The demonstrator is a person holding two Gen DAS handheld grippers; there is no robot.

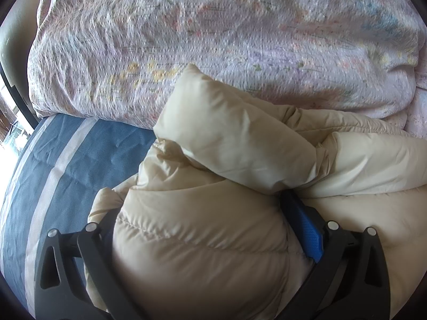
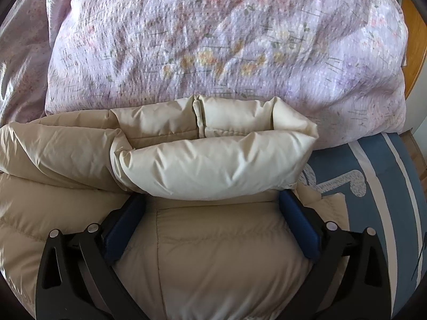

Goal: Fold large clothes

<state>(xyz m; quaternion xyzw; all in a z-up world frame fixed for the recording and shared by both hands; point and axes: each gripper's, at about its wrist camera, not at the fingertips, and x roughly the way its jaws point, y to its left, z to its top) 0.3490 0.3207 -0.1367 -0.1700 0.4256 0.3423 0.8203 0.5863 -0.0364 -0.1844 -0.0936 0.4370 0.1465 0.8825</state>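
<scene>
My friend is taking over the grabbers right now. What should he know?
Left gripper: jaws spread wide around a puffy bulge of the beige puffer jacket.
Right gripper: the same, on the jacket's other side.
The jacket lies on the blue striped sheet, against the floral quilt.
Done: part of the jacket is folded over on top.
Left: fold it smaller and tidy it.
</scene>
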